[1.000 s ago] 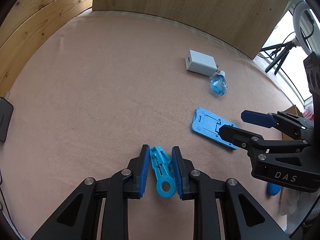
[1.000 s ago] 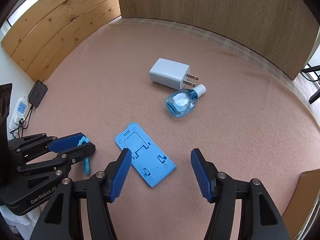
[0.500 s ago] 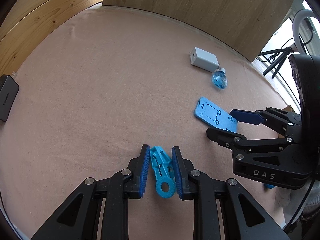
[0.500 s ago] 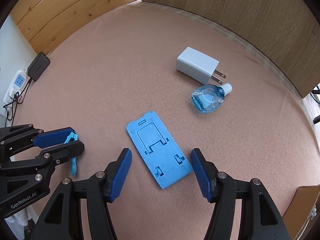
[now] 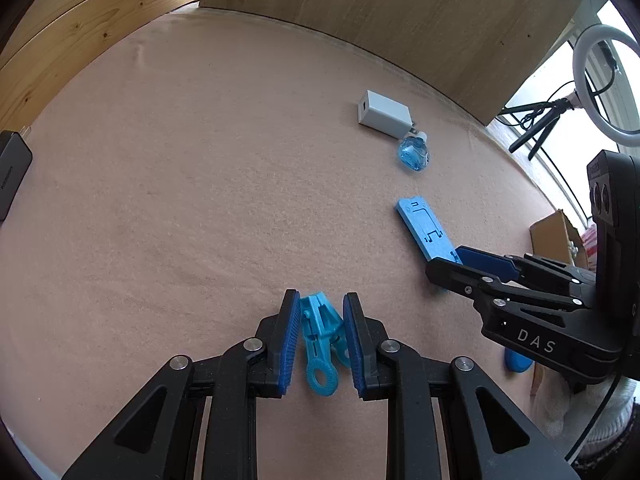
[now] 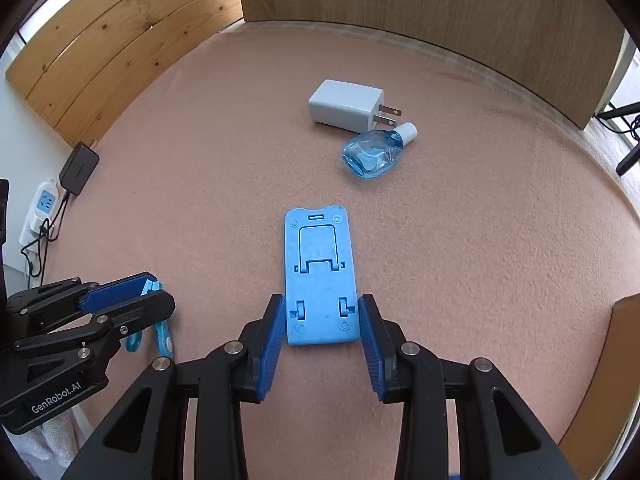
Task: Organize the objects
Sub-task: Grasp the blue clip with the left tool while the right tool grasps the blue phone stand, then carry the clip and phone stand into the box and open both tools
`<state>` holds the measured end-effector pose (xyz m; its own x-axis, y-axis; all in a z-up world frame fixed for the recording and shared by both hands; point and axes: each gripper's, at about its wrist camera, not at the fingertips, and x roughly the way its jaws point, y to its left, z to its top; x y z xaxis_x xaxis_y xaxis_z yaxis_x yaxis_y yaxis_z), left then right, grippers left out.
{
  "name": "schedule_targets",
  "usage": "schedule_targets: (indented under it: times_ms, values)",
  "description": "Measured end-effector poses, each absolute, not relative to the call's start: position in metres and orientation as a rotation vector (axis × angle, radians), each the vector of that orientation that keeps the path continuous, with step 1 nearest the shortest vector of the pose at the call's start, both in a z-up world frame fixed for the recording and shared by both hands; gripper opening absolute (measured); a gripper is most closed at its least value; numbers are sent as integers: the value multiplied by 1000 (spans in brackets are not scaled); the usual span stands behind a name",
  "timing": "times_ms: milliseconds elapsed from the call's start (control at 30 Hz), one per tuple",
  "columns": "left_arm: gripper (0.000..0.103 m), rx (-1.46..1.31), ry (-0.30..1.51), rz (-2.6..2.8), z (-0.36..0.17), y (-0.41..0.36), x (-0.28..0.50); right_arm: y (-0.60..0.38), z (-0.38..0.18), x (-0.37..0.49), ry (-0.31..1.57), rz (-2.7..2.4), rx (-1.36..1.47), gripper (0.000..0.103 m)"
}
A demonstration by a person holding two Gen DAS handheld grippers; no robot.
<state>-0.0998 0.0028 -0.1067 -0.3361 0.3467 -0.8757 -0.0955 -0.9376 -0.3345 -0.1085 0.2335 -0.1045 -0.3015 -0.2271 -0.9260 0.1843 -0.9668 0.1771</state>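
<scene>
1. The right gripper (image 6: 320, 336) points steeply down at the table, jaws closing around the near end of the blue phone stand (image 6: 320, 276). The stand lies flat between the pads (image 6: 272, 340); whether they already press on its edges cannot be told.
2. The left gripper (image 5: 320, 336) also points steeply down, nearly shut, pinching a light-blue folding clip (image 5: 320, 332) with ring-shaped ends. The clip sits between both pads, near the table's front edge.
3. Beyond the stand lie a white charger plug (image 6: 346, 110) and a small blue bottle (image 6: 374, 154) with a white cap, touching or just beside each other.
4. Count: one phone stand, one clip, one charger, one bottle, two grippers.
5. Surface: a pinkish-brown felt mat (image 6: 200, 200) covers the table. Wooden panels (image 6: 400, 0) stand behind it and to the left.
6. Room: a black adapter (image 6: 79, 168) and white power strip (image 6: 44, 208) sit past the left edge; a ring light (image 5: 604, 84) on a tripod stands by the window at right.
</scene>
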Motion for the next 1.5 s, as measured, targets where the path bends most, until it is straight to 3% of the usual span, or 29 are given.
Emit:
schedule_targets:
  times_ms: [167,667,1500]
  values:
    - [23,-1591,-321,2337,-97,12,-98,263,-93,-86,-210,-2393,1646,33]
    - [22,-1480,-289,2268,-62,69,-87,354,-33,-18,-395,-2591,1497,33]
    - [23,-1259,-65,1989,-2,297,-40,510,-10,101,-678,-2900,1487,33]
